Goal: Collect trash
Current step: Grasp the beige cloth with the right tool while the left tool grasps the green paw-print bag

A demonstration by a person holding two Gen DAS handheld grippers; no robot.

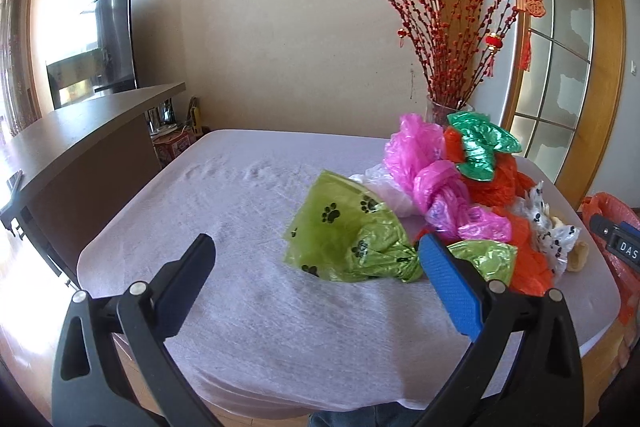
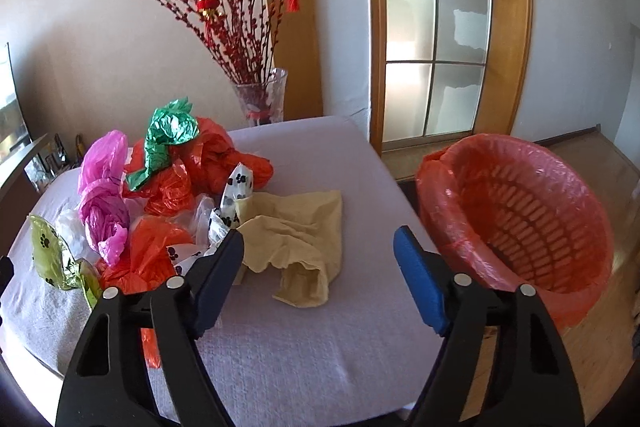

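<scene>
A pile of crumpled plastic bags lies on the white-covered table [image 1: 248, 299]: a light green paw-print bag [image 1: 348, 239], a pink bag [image 1: 432, 179], orange bags [image 1: 500, 183], a dark green bag [image 1: 480, 143] and a white paw-print bag [image 1: 548, 223]. My left gripper [image 1: 316, 247] is open and empty, just in front of the light green bag. In the right wrist view a beige bag [image 2: 296, 243] lies apart from the pile [image 2: 172, 187]. My right gripper [image 2: 320, 247] is open and empty, hovering over the beige bag. A red basket lined with an orange bag [image 2: 516, 211] stands right of the table.
A glass vase with red branches [image 2: 264, 95] stands at the table's far edge. A brown counter [image 1: 80, 131] runs along the left, with a dark screen [image 1: 108, 39] behind it. A glass-paned door [image 2: 436, 27] is behind the basket.
</scene>
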